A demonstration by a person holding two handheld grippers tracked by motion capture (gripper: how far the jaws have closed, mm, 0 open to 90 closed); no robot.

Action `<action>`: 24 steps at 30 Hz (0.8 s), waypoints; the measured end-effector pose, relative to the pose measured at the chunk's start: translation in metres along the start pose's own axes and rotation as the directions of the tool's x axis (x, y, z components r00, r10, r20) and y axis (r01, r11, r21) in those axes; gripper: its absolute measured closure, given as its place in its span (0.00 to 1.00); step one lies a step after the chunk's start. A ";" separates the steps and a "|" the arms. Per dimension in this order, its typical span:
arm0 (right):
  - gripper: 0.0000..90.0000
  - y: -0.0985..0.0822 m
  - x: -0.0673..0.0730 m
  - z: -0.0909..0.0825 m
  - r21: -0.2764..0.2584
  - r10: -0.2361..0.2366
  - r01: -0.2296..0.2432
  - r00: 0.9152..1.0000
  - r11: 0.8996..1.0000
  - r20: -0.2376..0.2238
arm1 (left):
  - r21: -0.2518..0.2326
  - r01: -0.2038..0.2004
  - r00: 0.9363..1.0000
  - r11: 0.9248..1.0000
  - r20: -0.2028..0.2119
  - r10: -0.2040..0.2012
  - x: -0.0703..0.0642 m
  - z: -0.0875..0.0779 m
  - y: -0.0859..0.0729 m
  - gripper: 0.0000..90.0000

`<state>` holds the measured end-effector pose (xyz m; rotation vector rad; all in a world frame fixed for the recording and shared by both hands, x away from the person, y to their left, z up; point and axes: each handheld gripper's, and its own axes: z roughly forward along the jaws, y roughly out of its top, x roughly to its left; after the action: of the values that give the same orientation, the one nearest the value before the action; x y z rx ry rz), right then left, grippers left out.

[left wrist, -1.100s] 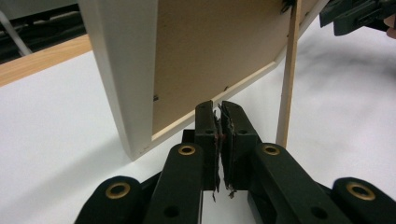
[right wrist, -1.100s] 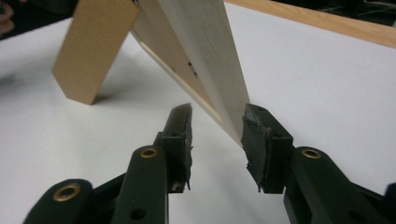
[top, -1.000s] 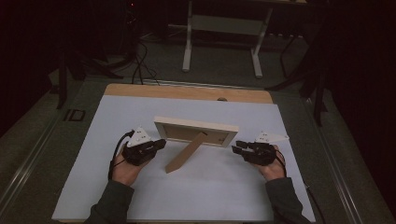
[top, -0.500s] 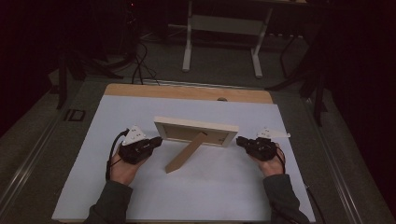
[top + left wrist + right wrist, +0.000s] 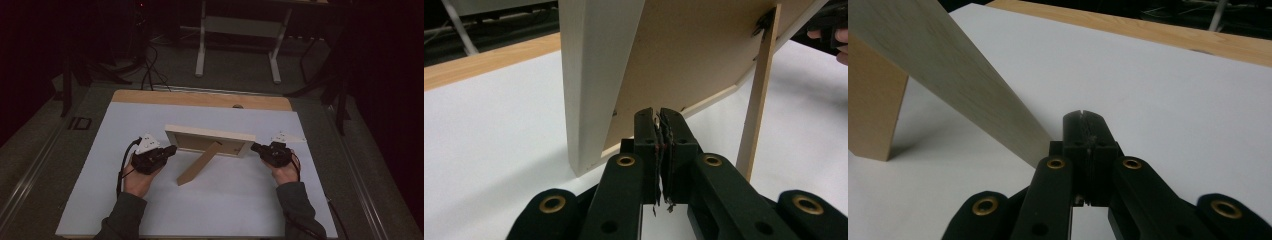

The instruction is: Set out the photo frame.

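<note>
The picture frame point(image 5: 210, 140) stands in the middle of the white tabletop point(image 5: 230, 205), its back facing the person. A wooden stand leg point(image 5: 197, 164) sticks out from the back and props it up (like a little kickstand). In the left gripper view the brown backing board point(image 5: 684, 55) and the pale frame edge point(image 5: 591, 85) are very close.

The left hand-held gripper point(image 5: 169, 150) sits just beside the frame's left end. Its jaws are pressed together with nothing between them. The right hand-held gripper point(image 5: 256, 148) sits just beside the right end. Its jaws have just been closing, and now they are pressed together too, holding nothing.

It looks like the person means to handle the frame from both ends. To do that well, each hand-held gripper should spread its jaws first, then slide over the frame's edge and pinch it gently. Both sides should grab and lift together, so the frame does not tip. Keep clear of the leg, since a bump there could knock the frame flat.
</note>
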<state>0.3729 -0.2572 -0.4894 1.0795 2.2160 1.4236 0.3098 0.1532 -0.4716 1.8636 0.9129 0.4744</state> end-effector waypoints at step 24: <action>0.99 0.021 0.007 0.001 -0.038 -0.017 0.015 0.999 0.999 -0.046 | -0.045 -0.021 1.000 0.999 0.021 0.022 -0.021 0.003 0.032 1.00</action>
<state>0.3779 -0.2471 -0.4703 1.0239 2.2158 1.4920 0.3107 0.1275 -0.4432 1.8363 0.8620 0.4831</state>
